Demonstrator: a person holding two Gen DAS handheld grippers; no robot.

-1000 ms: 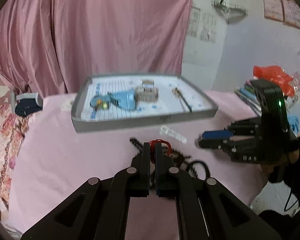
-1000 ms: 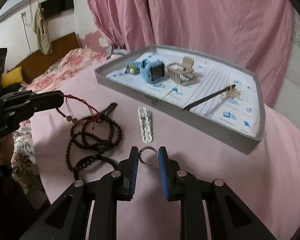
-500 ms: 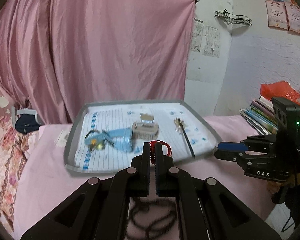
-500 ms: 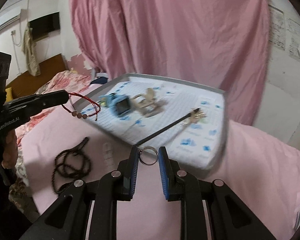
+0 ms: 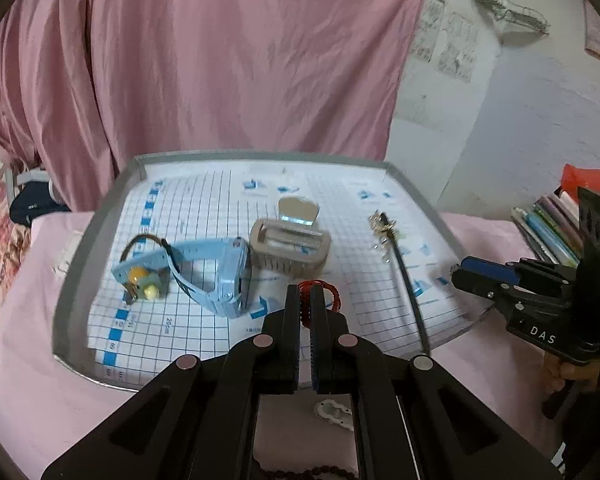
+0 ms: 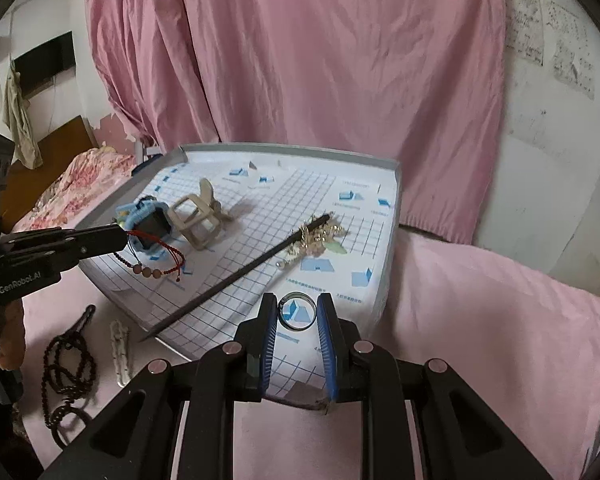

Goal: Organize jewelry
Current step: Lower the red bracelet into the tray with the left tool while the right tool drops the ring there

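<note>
Red cord bracelet [image 6: 156, 258] hangs from the clenched left gripper [image 5: 305, 300] above the tray [image 6: 394, 216]; right gripper [image 6: 298, 312] pinches a ring [image 6: 298, 312] nearer the front rim.

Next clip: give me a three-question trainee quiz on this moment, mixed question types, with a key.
1. True or false: the left gripper is shut on a red cord bracelet.
2. Multiple choice: what does the right gripper hold between its fingers? A) a hair clip B) a metal ring C) a watch
3. Fill in: lying on the pink cloth outside the tray, near its front left corner, are a white chain bracelet and a string of dark ____.

Key
1. True; the bracelet hangs from the shut tips over the tray.
2. B; the metal ring sits between the fingers above the tray's near edge.
3. beads
</note>
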